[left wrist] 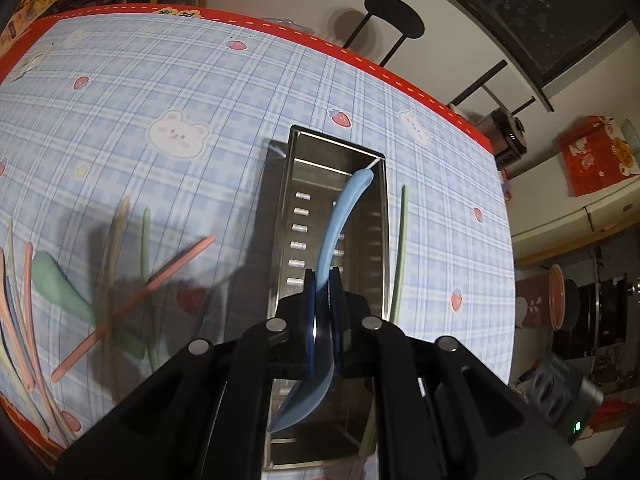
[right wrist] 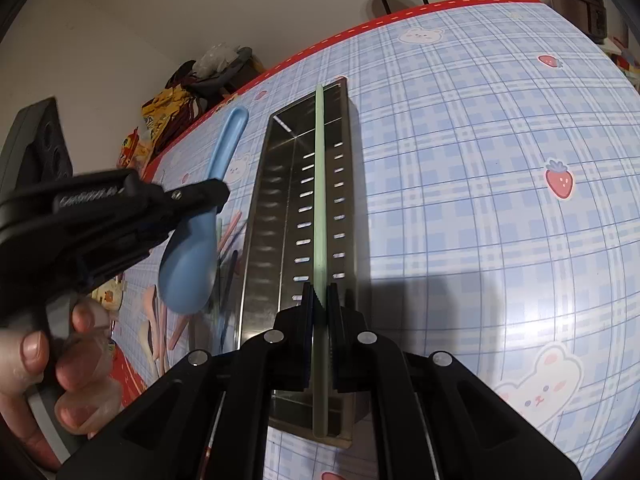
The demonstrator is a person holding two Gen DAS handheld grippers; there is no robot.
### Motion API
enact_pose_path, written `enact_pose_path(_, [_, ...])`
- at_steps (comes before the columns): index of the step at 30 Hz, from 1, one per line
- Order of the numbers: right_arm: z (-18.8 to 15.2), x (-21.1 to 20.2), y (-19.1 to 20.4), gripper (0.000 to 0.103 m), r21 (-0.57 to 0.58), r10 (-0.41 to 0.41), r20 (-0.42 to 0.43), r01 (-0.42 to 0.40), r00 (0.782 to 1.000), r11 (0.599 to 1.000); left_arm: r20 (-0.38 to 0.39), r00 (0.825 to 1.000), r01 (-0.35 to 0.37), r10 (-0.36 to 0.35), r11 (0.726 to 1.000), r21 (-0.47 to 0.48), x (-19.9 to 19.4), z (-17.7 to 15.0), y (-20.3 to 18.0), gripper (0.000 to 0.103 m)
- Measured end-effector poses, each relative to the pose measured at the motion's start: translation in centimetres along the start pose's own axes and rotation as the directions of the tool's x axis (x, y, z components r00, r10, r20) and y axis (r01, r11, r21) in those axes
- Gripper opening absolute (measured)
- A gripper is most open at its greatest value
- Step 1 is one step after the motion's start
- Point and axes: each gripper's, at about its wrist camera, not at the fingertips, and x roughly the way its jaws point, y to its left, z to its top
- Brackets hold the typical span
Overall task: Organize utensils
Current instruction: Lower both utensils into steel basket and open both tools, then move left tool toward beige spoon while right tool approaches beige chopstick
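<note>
While left tool (left wrist: pixel 323 280) grips blue spoon (left wrist: pixel 340 216), side lettering unreadable.

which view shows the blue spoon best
The right wrist view. There the blue spoon is seen from the side, bowl and handle both clear, clamped in the left gripper. The left wrist view looks along it: the handle shows over the metal tray, but the fingers hide part of the bowl.
</note>
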Motion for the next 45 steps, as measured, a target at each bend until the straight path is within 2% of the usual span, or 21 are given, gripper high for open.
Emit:
enact_pose_path(7, [0.7,0.8,0.3,0.007,-0.007,0.008,-0.010,-0.008,1.000,1.000,-0.005,0.998,-0.057,0.057,0.998,-0.002,2.1,2.0,-0.5,0.011])
enact_pose_path(12, [1.0,1.5,0.4,0.007,-0.020,-0.003,-0.019,0.002,1.000,1.000,-0.018,0.997,-0.070,0.070,0.997,-0.008,3.1,2.9,-0.6,0.011])
enact_pose_path(13, [1.1,1.6,0.5,0.007,-0.021,-0.001,-0.022,0.001,1.000,1.000,-0.018,0.997,-0.070,0.070,0.998,-0.004,3.2,3.2,-0.6,0.012])
enact_pose_path(17, [1.3,1.4,0.5,0.010,-0.033,-0.019,-0.016,0.019,1.000,0.999,0.000,0.999,-0.045,0.045,0.999,0.010,2.9,3.9,-0.9,0.031])
enact_pose_path(19, [1.5,1.1,0.6,0.010,-0.043,-0.028,-0.010,0.028,1.000,0.999,0.015,0.999,-0.035,0.034,0.999,0.023,2.2,4.3,-0.9,0.037])
enact_pose_path(20, [1.6,0.6,0.8,0.016,-0.046,-0.033,-0.001,0.033,0.999,0.998,0.026,0.999,-0.034,0.033,0.999,0.032,1.8,4.5,-0.9,0.043])
enact_pose_path(24, [1.5,-1.2,1.2,0.056,-0.068,-0.063,0.053,0.066,0.997,0.995,0.088,0.996,-0.035,0.028,0.996,0.079,-0.7,4.8,-0.5,0.061])
enact_pose_path(25, [1.5,-1.5,1.3,0.059,-0.073,-0.068,0.059,0.072,0.996,0.995,0.104,0.994,-0.044,0.034,0.994,0.097,-1.4,4.9,-0.4,0.069])
enact_pose_path(26, [1.4,-1.9,1.4,0.067,-0.077,-0.078,0.066,0.083,0.995,0.994,0.118,0.992,-0.053,0.040,0.992,0.111,-2.1,4.8,-0.3,0.080])
enact_pose_path(27, [1.3,-2.2,1.4,0.076,-0.078,-0.086,0.072,0.091,0.994,0.993,0.131,0.990,-0.061,0.045,0.991,0.121,-2.7,4.8,-0.1,0.085])
enact_pose_path(30, [0.7,-3.1,1.4,0.086,-0.069,-0.112,0.091,0.119,0.990,0.991,0.167,0.985,-0.075,0.049,0.986,0.152,-4.8,4.2,0.7,0.094])
enact_pose_path(35, [-0.8,-4.7,1.6,0.097,-0.063,-0.153,0.135,0.163,0.979,0.985,0.208,0.974,-0.122,0.084,0.977,0.177,-8.0,2.0,3.2,0.097])
enact_pose_path(40, [-2.5,-5.5,1.8,0.097,-0.047,-0.197,0.160,0.206,0.967,0.977,0.227,0.964,-0.179,0.136,0.968,0.178,-10.4,-1.4,6.6,0.097])
enact_pose_path(45, [-4.8,-5.7,2.7,0.097,-0.042,-0.248,0.191,0.260,0.950,0.965,0.212,0.959,-0.227,0.185,0.955,0.190,-11.6,-5.0,10.4,0.097])
